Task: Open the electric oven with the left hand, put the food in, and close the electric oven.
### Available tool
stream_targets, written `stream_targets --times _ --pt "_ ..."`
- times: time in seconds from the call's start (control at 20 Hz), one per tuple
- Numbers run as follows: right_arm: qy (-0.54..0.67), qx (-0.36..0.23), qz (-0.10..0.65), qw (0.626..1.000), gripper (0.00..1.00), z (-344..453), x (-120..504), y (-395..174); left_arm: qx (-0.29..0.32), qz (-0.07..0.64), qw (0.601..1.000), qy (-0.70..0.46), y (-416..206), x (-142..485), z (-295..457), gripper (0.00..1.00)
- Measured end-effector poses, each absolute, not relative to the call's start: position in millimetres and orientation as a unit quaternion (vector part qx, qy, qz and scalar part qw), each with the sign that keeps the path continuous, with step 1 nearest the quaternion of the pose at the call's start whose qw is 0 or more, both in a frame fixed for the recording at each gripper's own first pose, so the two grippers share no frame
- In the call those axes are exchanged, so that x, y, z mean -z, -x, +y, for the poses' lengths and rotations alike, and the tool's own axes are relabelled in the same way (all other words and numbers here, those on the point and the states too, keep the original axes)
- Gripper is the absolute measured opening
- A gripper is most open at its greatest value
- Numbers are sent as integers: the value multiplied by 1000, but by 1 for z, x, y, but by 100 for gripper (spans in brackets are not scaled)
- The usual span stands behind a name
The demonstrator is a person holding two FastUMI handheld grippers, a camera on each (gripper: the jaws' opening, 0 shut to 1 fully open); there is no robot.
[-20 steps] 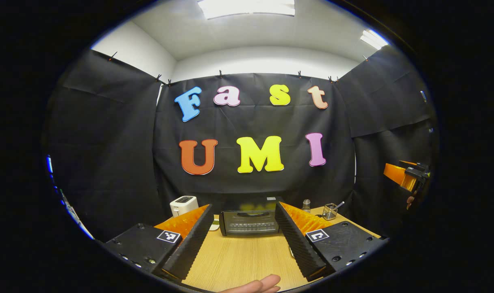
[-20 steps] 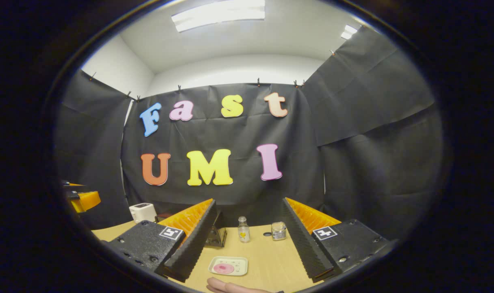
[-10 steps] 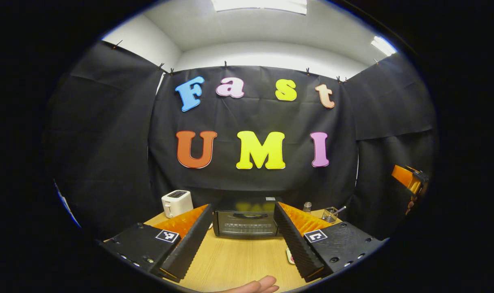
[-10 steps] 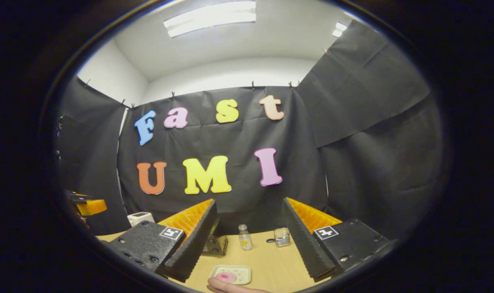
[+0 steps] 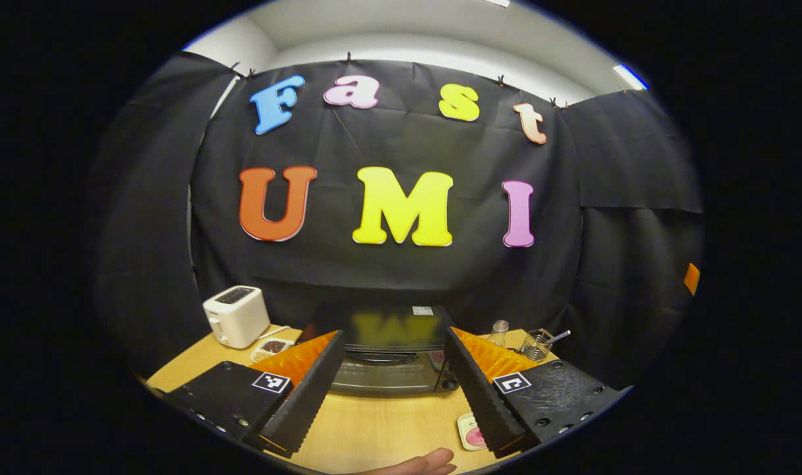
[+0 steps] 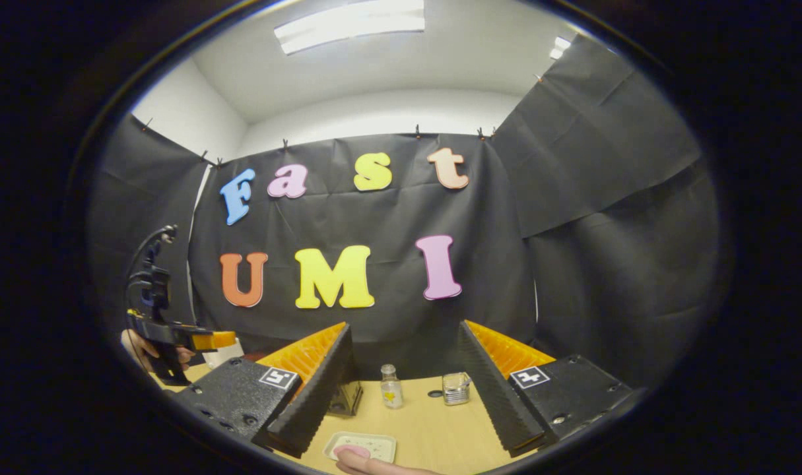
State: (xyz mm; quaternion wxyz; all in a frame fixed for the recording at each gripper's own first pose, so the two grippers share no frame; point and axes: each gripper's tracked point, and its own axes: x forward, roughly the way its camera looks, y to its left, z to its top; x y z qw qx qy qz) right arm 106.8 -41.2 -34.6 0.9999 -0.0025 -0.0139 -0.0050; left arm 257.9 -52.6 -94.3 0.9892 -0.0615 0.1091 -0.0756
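Oven (image 5: 389, 359), door shut, now nearer between the spread fingers of the left hand-held gripper (image 5: 394, 376): approach under way; right hand-held gripper (image 6: 401, 379) spread, empty.

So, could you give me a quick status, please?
Both claws open: left claw, right claw. Oven door shut. Food tray on table, ungrasped. Nothing in the way.

Toaster (image 5: 235, 315) left of oven (image 5: 391, 353); bottle (image 5: 500, 332), perhaps basket (image 5: 538, 343), right.
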Motion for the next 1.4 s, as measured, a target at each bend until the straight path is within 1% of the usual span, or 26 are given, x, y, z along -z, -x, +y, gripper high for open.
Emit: stream_targets --times 0.1,0.3,0.5,0.55,0.6,0.65,0.7,0.75,0.8,0.85,1.15,1.4 --pt "11 13 -16 1000 100 -51 37 -113 66 129 989 39 -295 117 -49 96" --pt "34 58 -16 998 100 -81 45 -125 56 197 979 12 -348 178 -53 96" --pt "27 58 -3 998 100 -86 55 -129 52 246 967 45 -381 224 -54 96" --pt "31 58 1 998 100 -88 58 -131 41 253 966 48 -382 225 -51 96" --pt "33 62 4 998 100 -91 58 -132 51 247 967 46 -383 220 -55 96" --pt "34 65 5 997 100 -94 58 -131 66 249 965 43 -385 219 -60 93" --pt "34 68 6 997 100 -95 57 -129 71 273 959 37 -377 229 -63 94" --pt "32 69 5 997 100 -95 54 -126 67 266 961 17 -379 228 -61 95" --pt "30 70 2 997 99 -94 50 -123 63 268 961 11 -381 230 -60 97" --pt "29 70 -3 997 99 -92 46 -119 61 265 962 13 -381 230 -60 96" --pt "44 77 -26 996 99 -84 16 -82 66 272 960 20 -377 232 -59 97" --pt "60 81 -26 995 100 -78 7 -53 63 268 961 16 -352 232 -55 97"
